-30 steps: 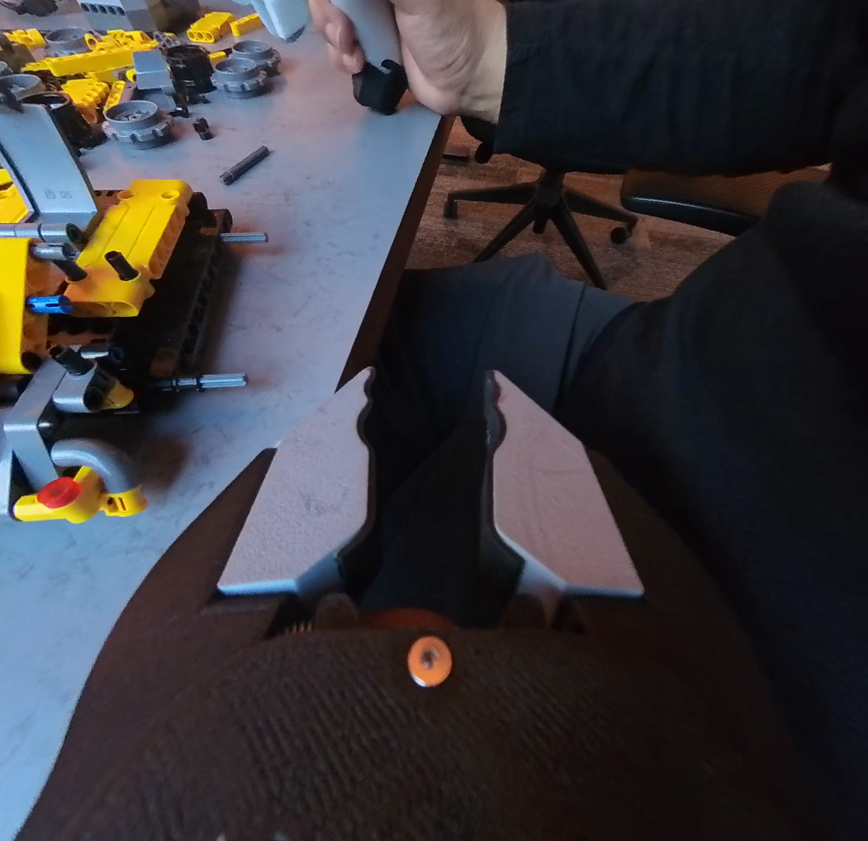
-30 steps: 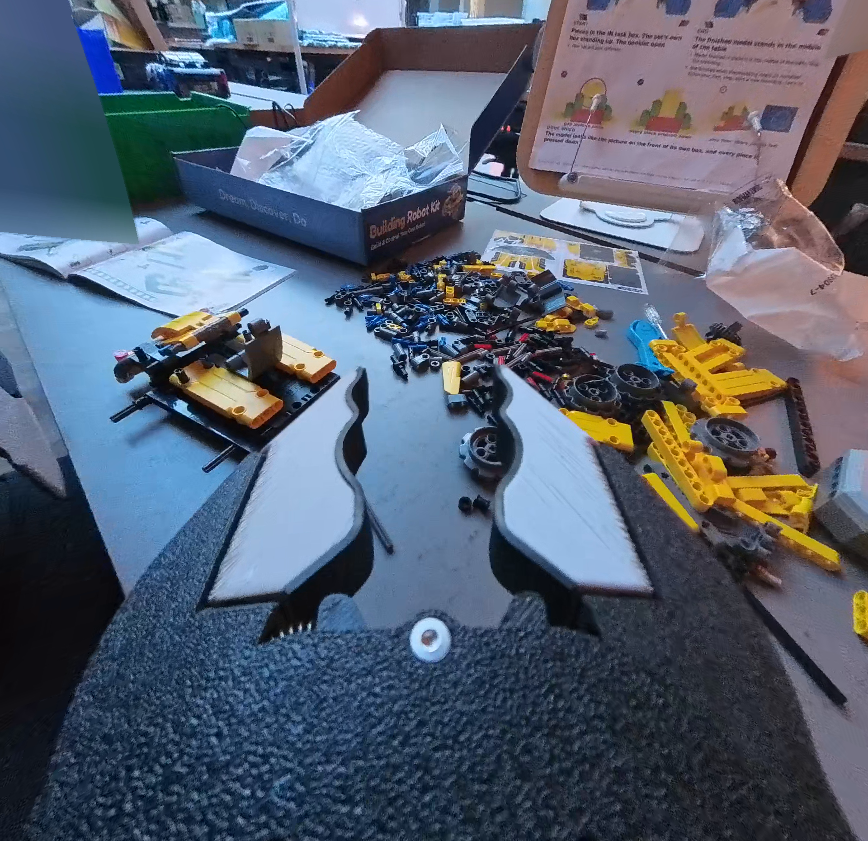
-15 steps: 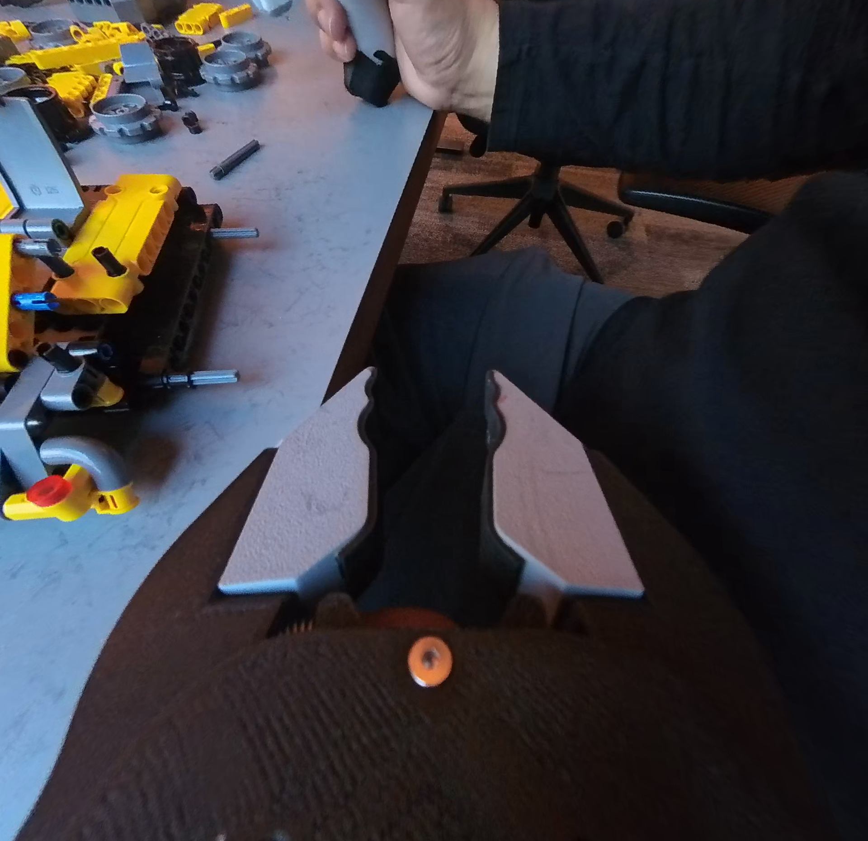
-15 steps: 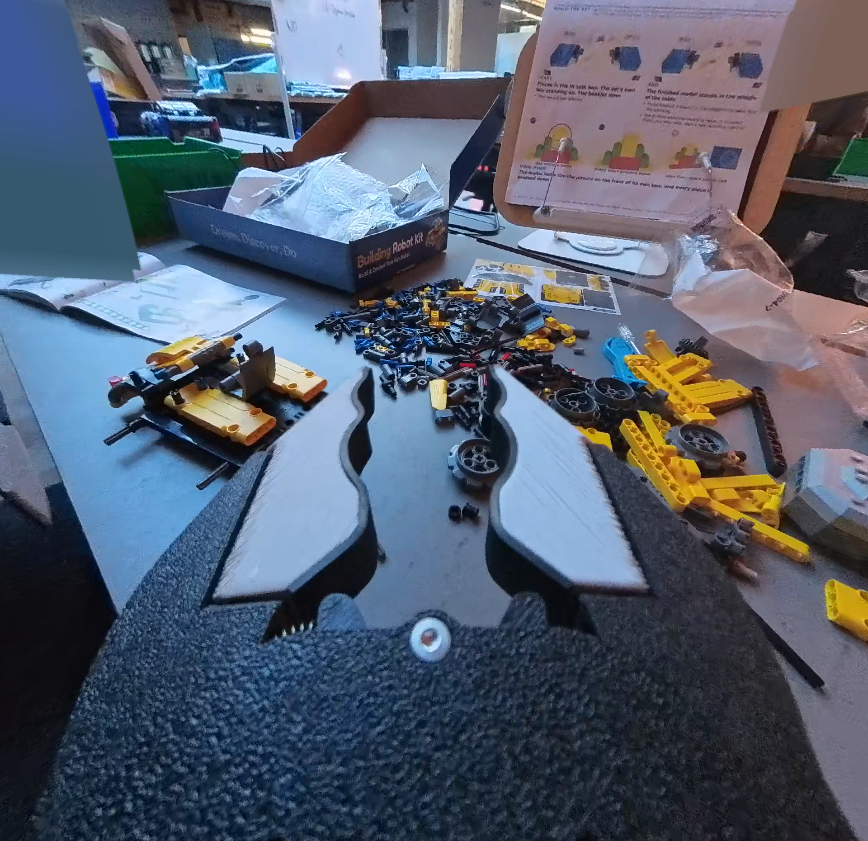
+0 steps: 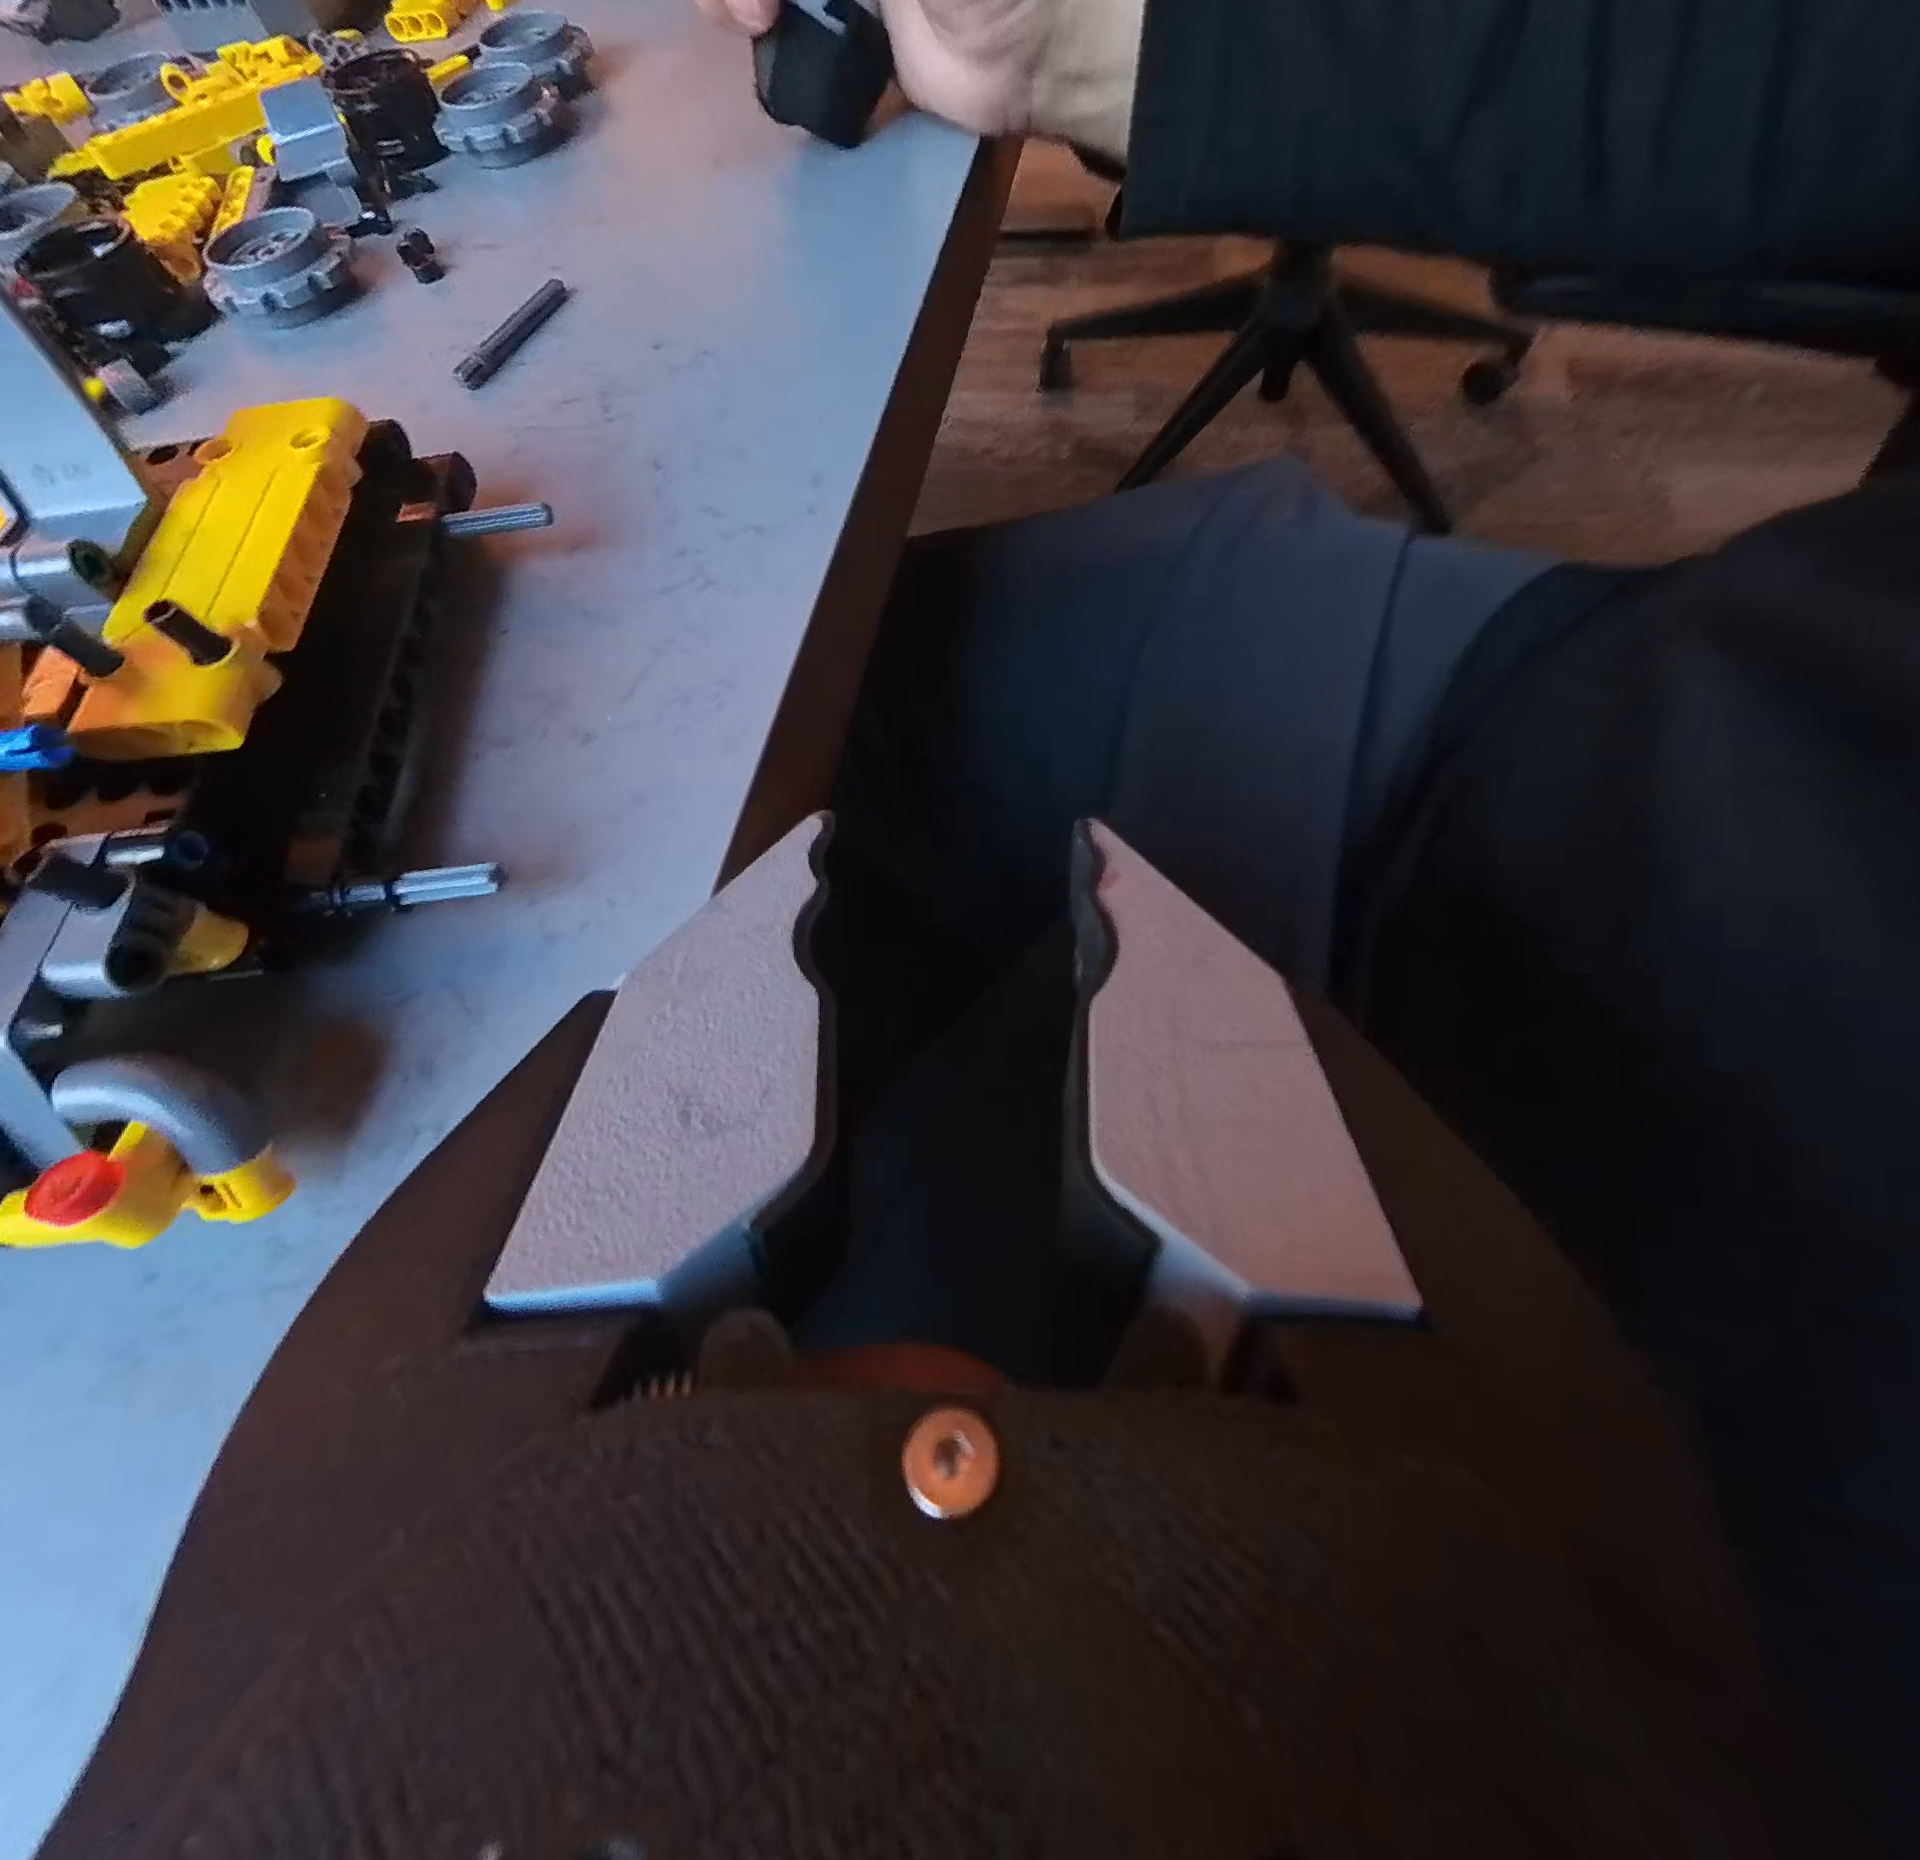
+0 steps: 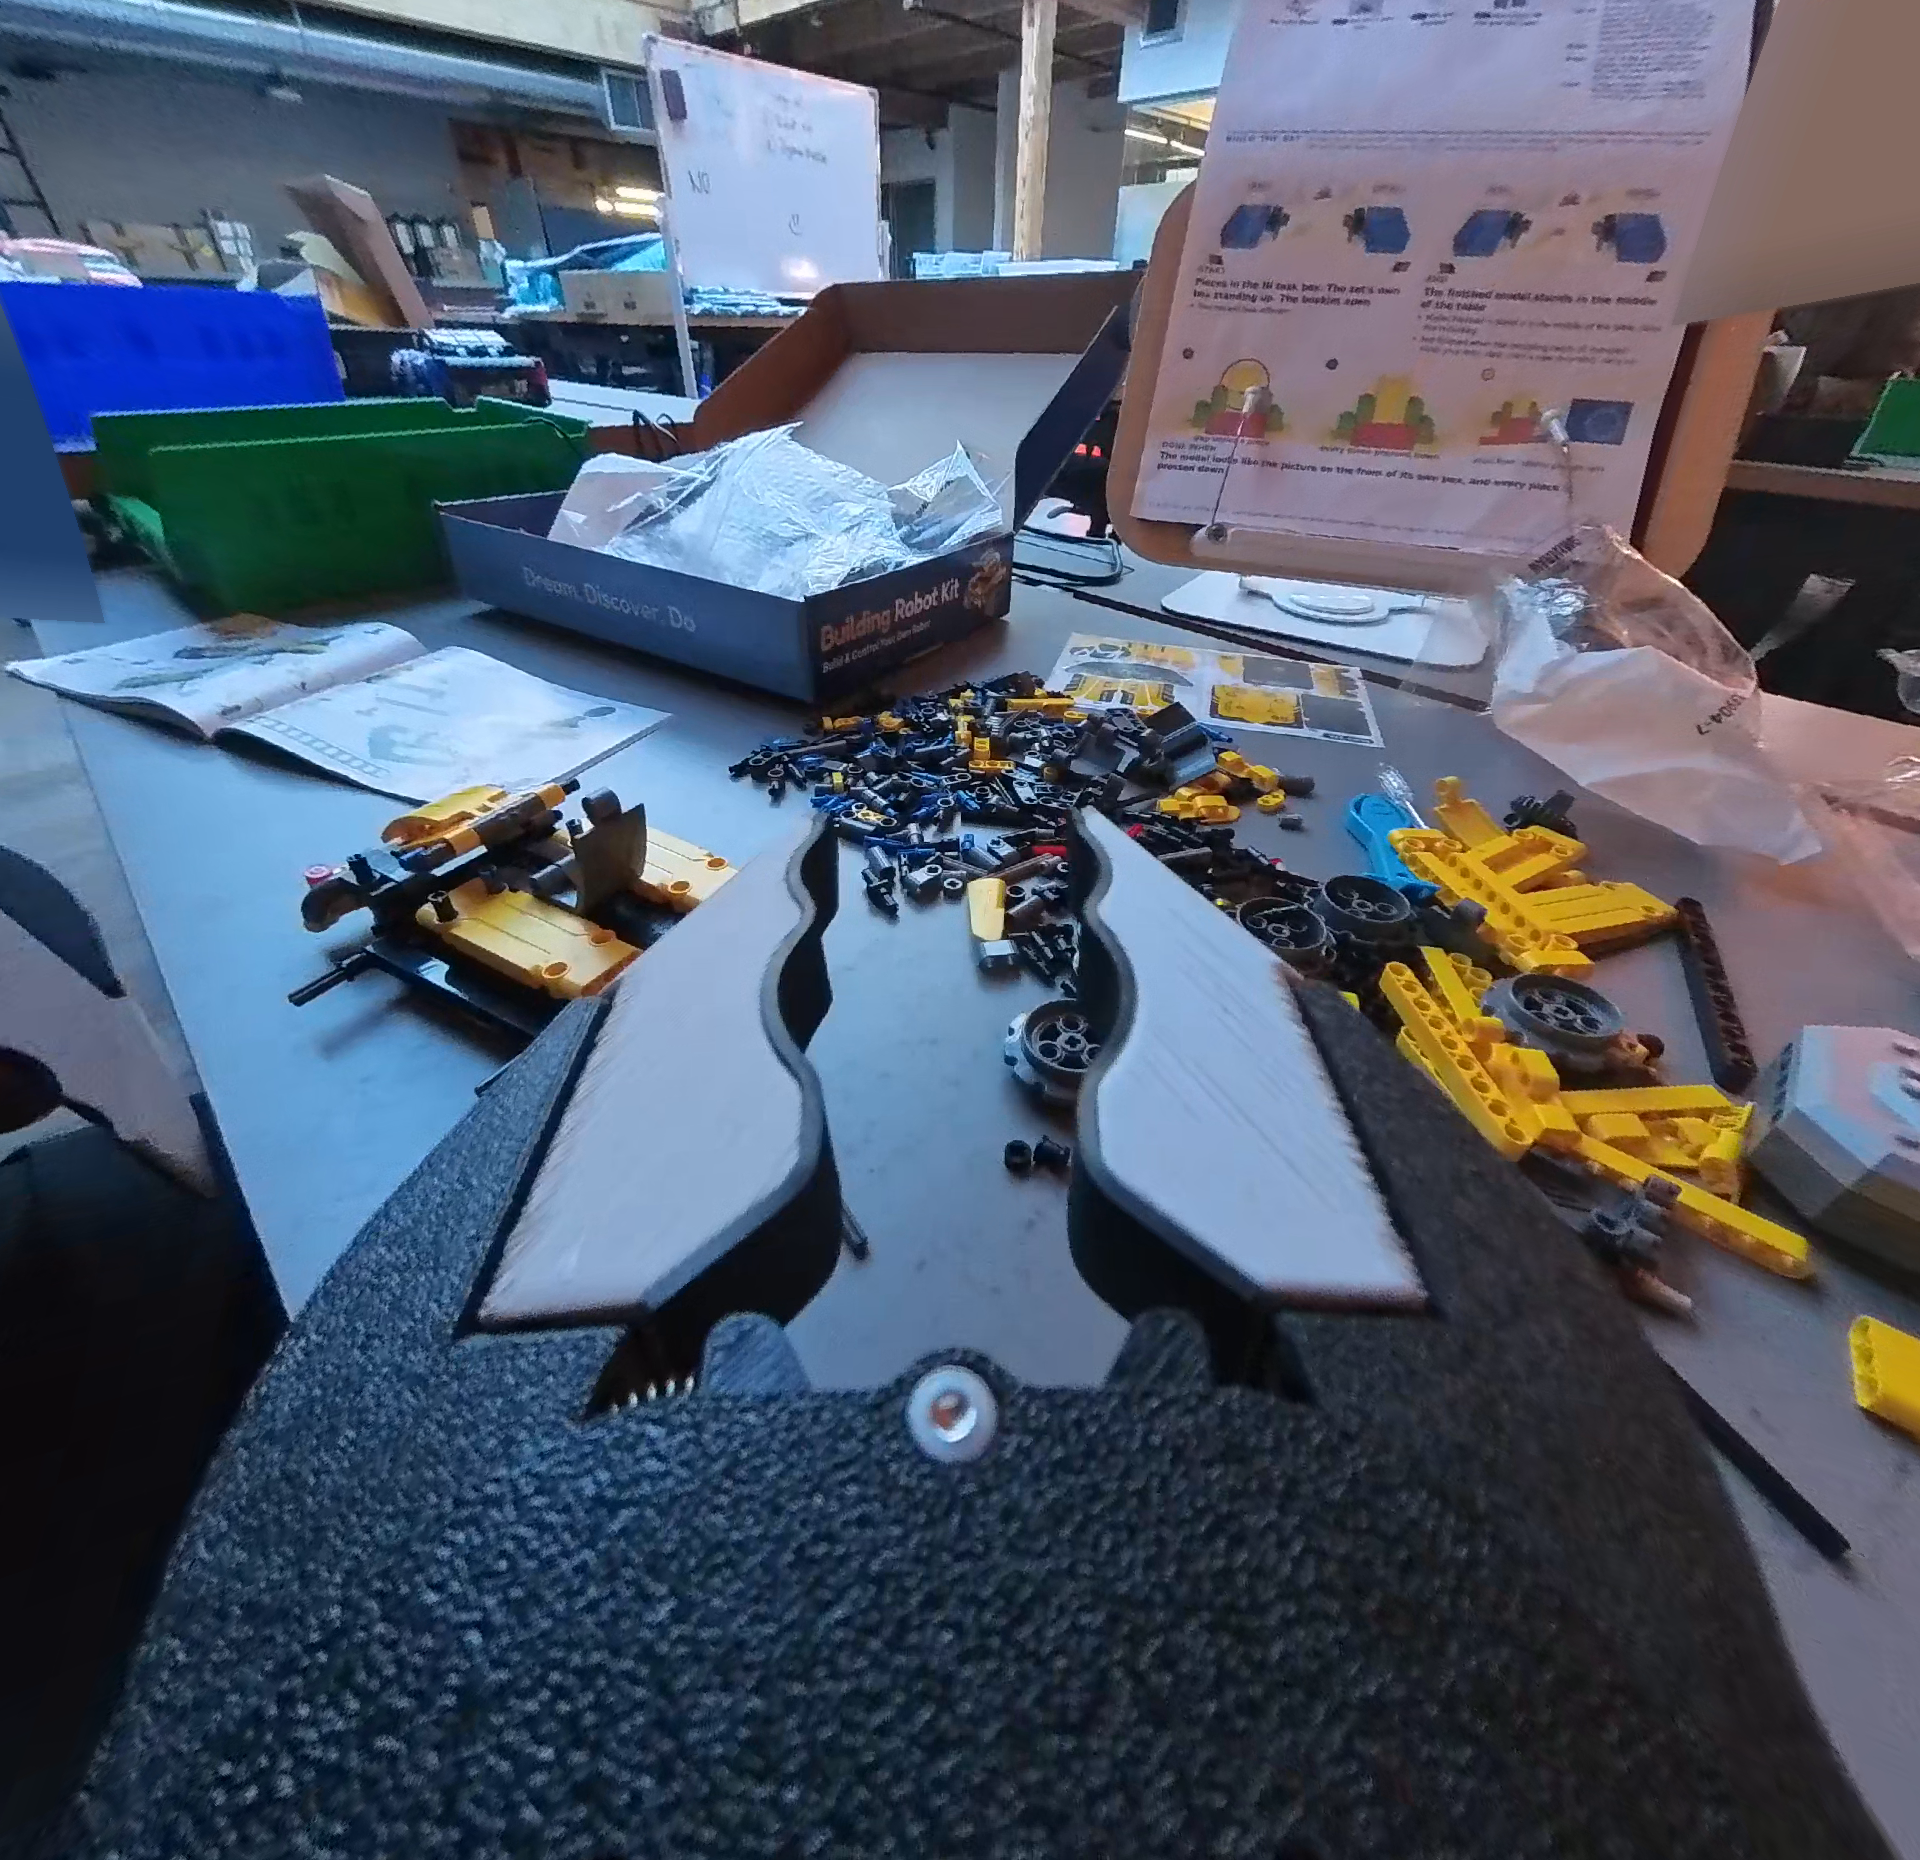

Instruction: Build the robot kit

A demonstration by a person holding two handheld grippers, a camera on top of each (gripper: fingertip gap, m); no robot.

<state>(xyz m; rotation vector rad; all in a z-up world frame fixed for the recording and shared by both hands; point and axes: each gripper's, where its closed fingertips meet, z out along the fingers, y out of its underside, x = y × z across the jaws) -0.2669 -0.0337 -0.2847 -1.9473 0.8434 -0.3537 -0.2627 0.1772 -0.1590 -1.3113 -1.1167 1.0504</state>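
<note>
Right gripper [image 6: 951, 854] jaws apart and empty, above the grey table [image 6: 312, 1083], grey wheel [image 6: 1049, 1047] just below its right finger, pile of small parts [image 6: 987, 771] ahead, half-built yellow model [image 6: 509, 896] to the left, left gripper [image 5: 951, 854] jaws apart and empty, off the table edge over a person's lap [image 5: 1195, 667]

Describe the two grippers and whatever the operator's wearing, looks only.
Left gripper: dark brown ribbed printed body, flat grey wedge fingers with wavy black inner edges, one copper-toned screw. Right gripper: same shape, black speckled body, grey fingers, silver screw. No cables visible. The hand comes out of a dark ribbed knit sleeve.
</note>
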